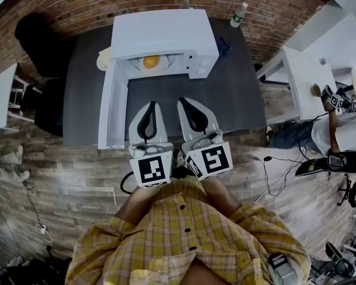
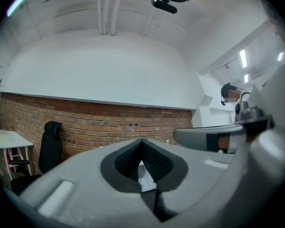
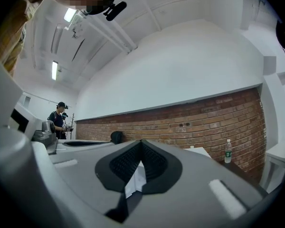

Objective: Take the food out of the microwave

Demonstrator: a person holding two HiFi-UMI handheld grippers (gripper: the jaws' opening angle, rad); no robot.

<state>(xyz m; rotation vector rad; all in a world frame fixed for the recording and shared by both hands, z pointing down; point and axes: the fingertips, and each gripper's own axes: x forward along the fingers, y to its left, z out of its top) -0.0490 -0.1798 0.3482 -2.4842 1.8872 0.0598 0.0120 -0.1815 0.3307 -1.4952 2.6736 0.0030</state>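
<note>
A white microwave (image 1: 164,34) stands on a dark table (image 1: 225,94), its door (image 1: 109,108) swung open to the left. Inside it, an orange-yellow piece of food (image 1: 151,60) lies on a white plate. My left gripper (image 1: 151,104) and right gripper (image 1: 183,101) are side by side over the table's front part, pointing level at the oven and short of its opening. Both are shut with nothing between the jaws. The left gripper view shows its own closed tips (image 2: 142,142) and the right gripper (image 2: 213,137) beside it. The right gripper view shows closed tips (image 3: 141,143).
Two water bottles (image 1: 240,13) (image 1: 186,1) stand at the table's back edge by the brick wall. A blue thing (image 1: 223,45) lies right of the microwave, a pale round thing (image 1: 103,59) on its left. A black chair (image 1: 40,40) stands left; a white table (image 1: 302,76) and a person (image 1: 344,129) are right.
</note>
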